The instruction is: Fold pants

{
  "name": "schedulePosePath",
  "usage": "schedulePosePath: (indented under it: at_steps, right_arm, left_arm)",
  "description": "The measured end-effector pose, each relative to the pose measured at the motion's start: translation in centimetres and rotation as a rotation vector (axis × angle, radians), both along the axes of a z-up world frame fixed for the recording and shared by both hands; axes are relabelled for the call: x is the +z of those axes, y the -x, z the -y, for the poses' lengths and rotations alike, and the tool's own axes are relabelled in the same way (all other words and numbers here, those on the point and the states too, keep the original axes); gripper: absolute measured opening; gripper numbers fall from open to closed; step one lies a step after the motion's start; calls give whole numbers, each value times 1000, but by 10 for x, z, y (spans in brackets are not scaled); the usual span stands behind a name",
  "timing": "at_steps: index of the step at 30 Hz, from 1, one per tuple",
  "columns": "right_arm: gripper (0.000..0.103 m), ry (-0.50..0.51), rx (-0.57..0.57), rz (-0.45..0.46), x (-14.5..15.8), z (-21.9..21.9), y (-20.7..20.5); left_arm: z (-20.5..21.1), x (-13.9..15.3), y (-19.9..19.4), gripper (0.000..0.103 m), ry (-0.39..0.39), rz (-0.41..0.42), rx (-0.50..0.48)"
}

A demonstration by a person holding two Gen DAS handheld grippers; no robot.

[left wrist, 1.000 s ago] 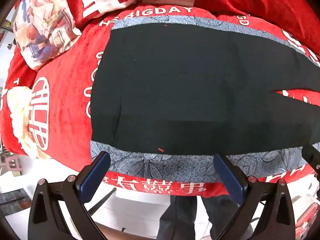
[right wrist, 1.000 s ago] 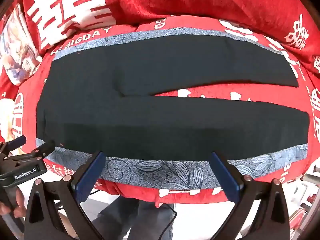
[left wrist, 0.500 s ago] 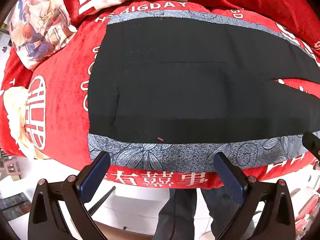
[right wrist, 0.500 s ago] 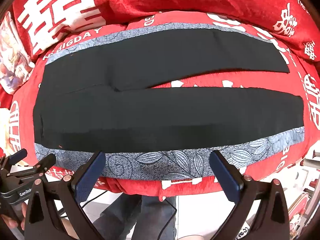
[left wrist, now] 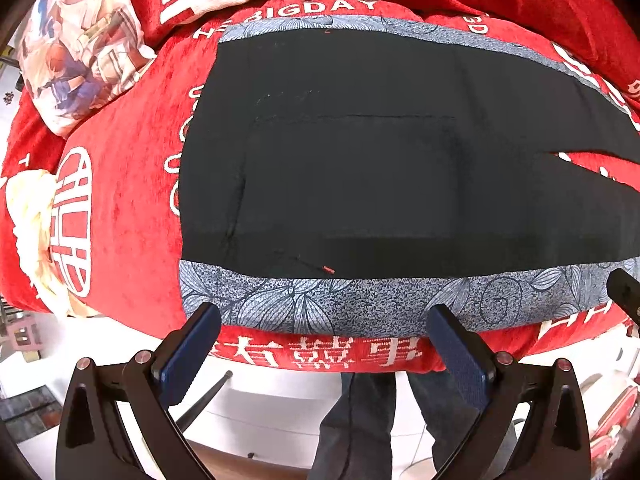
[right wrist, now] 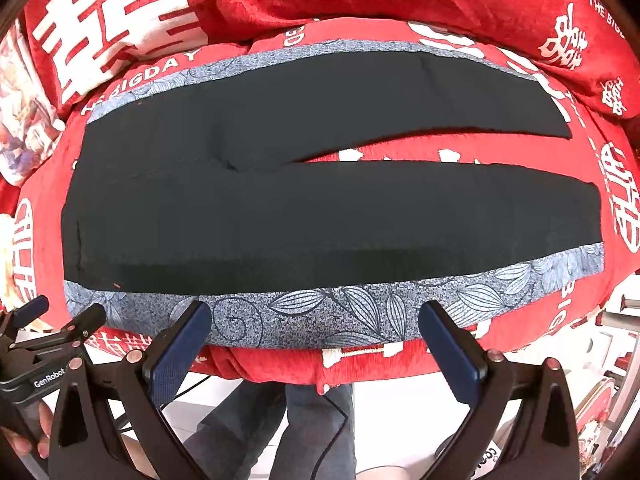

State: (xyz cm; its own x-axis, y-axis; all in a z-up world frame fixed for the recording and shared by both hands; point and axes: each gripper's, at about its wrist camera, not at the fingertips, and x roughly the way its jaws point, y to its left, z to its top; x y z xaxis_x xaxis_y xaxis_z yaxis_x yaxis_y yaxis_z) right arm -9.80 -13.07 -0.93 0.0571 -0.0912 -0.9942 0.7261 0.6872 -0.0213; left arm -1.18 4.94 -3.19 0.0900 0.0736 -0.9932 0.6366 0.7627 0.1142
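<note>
The black pants [right wrist: 320, 216] lie flat and spread out on a red bedspread [right wrist: 400, 0] printed with white characters and the words "BIGDAY". The waistband sits toward the left edge of the bedspread, and the 2 legs run toward the right edge. The legs are parted: a narrow wedge of red cloth shows between them, widening toward the cuffs. A gray band with a leaf pattern [right wrist: 320, 312] runs along the near side of the pants, right at the near edge of the bedspread, and a matching band [right wrist: 280, 56] borders the far side.

The right gripper [right wrist: 314, 344] hangs at the near edge, its 2 blue-padded fingers [right wrist: 180, 344] spread wide with nothing between them. The pads sit just over the gray band without pressing it, as far as can be seen. The left gripper [left wrist: 324, 344] is likewise spread wide and empty, near the waistband end of the pants [left wrist: 360, 160] at the same near edge. From the right wrist view the left gripper [right wrist: 60, 324] shows at the lower left, marked "GenRobot".

A small red thread [left wrist: 328, 269] lies on the black cloth beside the gray band. A pillow with a cartoon print [left wrist: 76, 44] rests at the far left corner of the bedspread [left wrist: 120, 184].
</note>
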Motion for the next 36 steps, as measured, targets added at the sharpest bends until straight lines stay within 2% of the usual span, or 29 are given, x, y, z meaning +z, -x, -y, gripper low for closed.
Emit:
schedulePosePath:
  at_steps: [36]
  right_arm:
    - [103,20,-13,-19,-1,-2,9]
  left_arm:
    - [-1,-1,9,103,2,5,-18]
